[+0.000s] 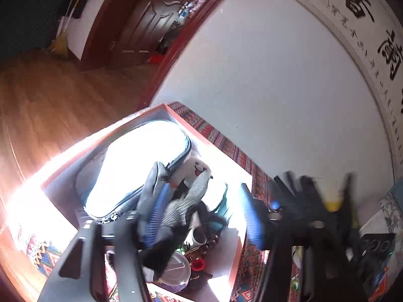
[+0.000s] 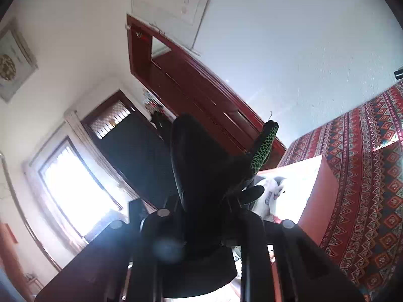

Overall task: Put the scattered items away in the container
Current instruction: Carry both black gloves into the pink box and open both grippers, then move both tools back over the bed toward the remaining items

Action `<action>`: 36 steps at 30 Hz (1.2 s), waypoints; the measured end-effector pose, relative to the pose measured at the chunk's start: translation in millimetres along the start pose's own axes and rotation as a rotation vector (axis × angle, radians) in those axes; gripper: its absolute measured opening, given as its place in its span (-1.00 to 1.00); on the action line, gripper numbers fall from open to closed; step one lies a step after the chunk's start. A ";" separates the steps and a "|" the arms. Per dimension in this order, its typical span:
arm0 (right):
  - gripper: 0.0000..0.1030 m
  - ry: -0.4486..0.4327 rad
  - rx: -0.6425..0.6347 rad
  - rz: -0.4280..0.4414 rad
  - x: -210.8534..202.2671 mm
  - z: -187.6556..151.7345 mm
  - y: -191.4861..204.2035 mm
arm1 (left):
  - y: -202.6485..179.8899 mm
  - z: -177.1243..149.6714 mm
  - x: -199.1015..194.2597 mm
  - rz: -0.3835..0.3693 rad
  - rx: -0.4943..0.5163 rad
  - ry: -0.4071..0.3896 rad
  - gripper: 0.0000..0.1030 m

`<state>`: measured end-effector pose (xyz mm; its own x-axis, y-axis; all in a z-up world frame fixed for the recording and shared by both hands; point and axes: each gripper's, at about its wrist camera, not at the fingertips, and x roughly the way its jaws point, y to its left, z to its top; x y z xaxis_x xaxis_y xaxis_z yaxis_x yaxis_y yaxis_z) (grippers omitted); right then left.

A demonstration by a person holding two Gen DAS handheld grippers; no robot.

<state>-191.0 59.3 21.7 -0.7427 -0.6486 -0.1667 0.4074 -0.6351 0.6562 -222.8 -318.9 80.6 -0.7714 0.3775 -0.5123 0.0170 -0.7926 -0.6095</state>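
Observation:
In the left wrist view a red box (image 1: 201,136) with a white inside stands on the patterned cloth. In it lie a pale zip pouch (image 1: 141,166), a grey striped cloth (image 1: 186,198), a round tin lid (image 1: 176,266), dark beads (image 1: 209,241) and other small things. My left gripper (image 1: 200,176) hangs over the box, its blue ribbed pads (image 1: 252,216) wide apart and gripping nothing. The right gripper (image 1: 312,188) is a dark blur beside the box. In the right wrist view a soft black thing (image 2: 199,166) sits between my right gripper's (image 2: 226,136) jaws. The green pad (image 2: 264,148) stands apart from it near the tip; the other finger is hidden.
A red patterned cloth (image 2: 365,176) covers the table under the box (image 2: 320,201). Cartons and packets (image 1: 377,226) crowd the table at the right. The wood floor (image 1: 50,100) lies beyond the table's edge. A white wall and a dark red door (image 1: 141,25) stand behind.

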 end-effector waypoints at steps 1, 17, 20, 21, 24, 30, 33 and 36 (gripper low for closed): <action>0.95 0.085 -0.027 -0.073 22.4 -10.8 2.8 | 6.9 3.2 -12.9 0.007 -0.023 -0.048 0.64; 0.75 -0.117 0.074 -0.298 -115.9 -11.1 -54.4 | -28.3 -17.4 -23.7 0.089 0.134 -0.041 0.82; 0.75 -0.243 0.118 -0.367 -175.4 -4.9 -75.9 | -66.2 -37.0 -14.2 0.044 0.216 -0.013 0.82; 0.75 -0.274 0.143 -0.389 -194.5 -2.4 -86.2 | -80.1 -45.3 -9.0 0.029 0.247 0.004 0.82; 0.75 -0.367 0.201 -0.478 -249.1 -11.3 -117.5 | -121.9 -77.4 14.5 -0.004 0.340 0.074 0.82; 0.75 -0.394 0.514 -0.610 -329.6 -40.6 -212.7 | -197.5 -165.1 82.1 -0.077 0.522 0.298 0.82; 0.67 -0.385 0.622 -0.622 -343.9 -47.9 -245.3 | -229.0 -206.3 102.5 -0.074 0.626 0.361 0.82; 0.65 -0.384 0.648 -0.701 -357.7 -51.2 -256.0 | -249.5 -227.7 110.1 -0.074 0.686 0.372 0.82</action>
<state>-2.3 432.4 -124.3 -0.8695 0.0312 -0.4929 -0.4633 -0.3974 0.7921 -167.1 29.5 38.5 -0.4893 0.4806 -0.7277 -0.5166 -0.8320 -0.2021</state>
